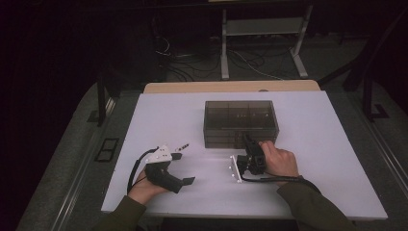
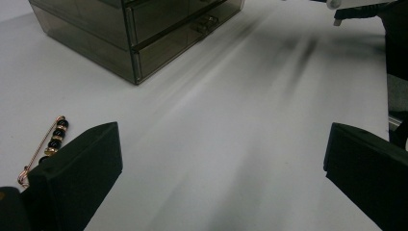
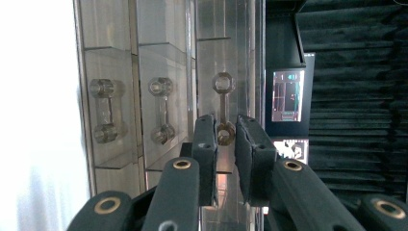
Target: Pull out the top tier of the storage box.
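A smoky clear drawer box [image 1: 240, 118] stands on the white table [image 1: 317, 159], also in the left gripper view [image 2: 134, 33]. My right gripper [image 1: 248, 142] is at the box's front. In the right gripper view its pads [image 3: 225, 139] are shut on one end of a clear drawer handle [image 3: 223, 84]; two more handles show beside it. My left gripper [image 1: 183, 168] rests at the table's left, open, with nothing between its jaws [image 2: 221, 159]. A gold pin with dark beads [image 1: 182, 146] lies on the table just outside one of its jaws [image 2: 48, 144].
A wooden strip [image 1: 231, 86] runs along the table's far edge. Beyond it on the dark floor are cables [image 1: 192, 62] and a white metal stand [image 1: 262, 29]. A lit screen [image 3: 287, 96] shows past the box in the right gripper view.
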`<control>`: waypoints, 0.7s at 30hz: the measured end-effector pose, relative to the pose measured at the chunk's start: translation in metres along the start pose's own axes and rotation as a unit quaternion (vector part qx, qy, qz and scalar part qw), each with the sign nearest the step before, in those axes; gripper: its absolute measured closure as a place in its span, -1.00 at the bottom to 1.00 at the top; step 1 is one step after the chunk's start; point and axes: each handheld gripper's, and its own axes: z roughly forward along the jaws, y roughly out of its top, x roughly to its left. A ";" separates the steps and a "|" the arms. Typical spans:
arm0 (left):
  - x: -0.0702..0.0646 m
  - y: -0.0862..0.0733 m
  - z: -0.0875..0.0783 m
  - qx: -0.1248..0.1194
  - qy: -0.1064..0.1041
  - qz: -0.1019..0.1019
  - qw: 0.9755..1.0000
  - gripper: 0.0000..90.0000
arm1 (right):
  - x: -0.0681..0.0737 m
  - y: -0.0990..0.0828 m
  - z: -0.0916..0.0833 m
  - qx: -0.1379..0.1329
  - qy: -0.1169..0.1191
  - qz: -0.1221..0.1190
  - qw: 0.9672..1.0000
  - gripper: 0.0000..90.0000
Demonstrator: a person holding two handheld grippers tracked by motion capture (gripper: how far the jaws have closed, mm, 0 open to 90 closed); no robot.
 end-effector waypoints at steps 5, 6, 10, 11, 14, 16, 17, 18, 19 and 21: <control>0.000 0.000 0.000 0.000 0.000 0.000 1.000 -1.00 | 0.001 0.001 0.000 0.002 -0.002 -0.002 1.000 0.75; 0.000 0.000 0.000 0.000 0.000 0.000 1.000 -1.00 | 0.001 0.001 0.000 0.004 -0.002 -0.003 1.000 0.75; 0.000 0.000 0.000 0.000 0.000 0.000 1.000 -1.00 | 0.001 0.001 -0.001 0.005 -0.002 -0.004 1.000 0.75; 0.000 0.000 0.000 0.000 0.000 0.000 1.000 -1.00 | 0.001 0.001 -0.001 0.006 -0.001 -0.004 1.000 0.75; 0.000 0.000 0.000 0.003 0.000 0.004 1.000 -1.00 | 0.001 0.002 -0.003 0.004 -0.001 -0.005 1.000 0.75; 0.001 0.000 -0.001 0.003 0.000 0.003 1.000 -1.00 | 0.001 0.002 -0.004 0.005 -0.002 -0.004 1.000 0.75; 0.001 0.000 -0.001 0.002 0.000 0.003 1.000 -1.00 | 0.001 0.002 -0.005 0.004 -0.002 -0.005 1.000 0.75; 0.001 0.000 -0.001 0.002 0.000 0.002 1.000 -1.00 | 0.001 0.002 -0.005 0.004 -0.002 -0.005 1.000 0.75; 0.001 0.000 -0.001 0.002 0.000 0.003 1.000 -1.00 | 0.001 0.002 -0.005 0.003 -0.002 -0.005 1.000 0.75; 0.001 0.000 -0.001 0.001 0.000 0.002 1.000 -1.00 | 0.002 0.002 -0.006 0.002 -0.003 -0.005 1.000 0.75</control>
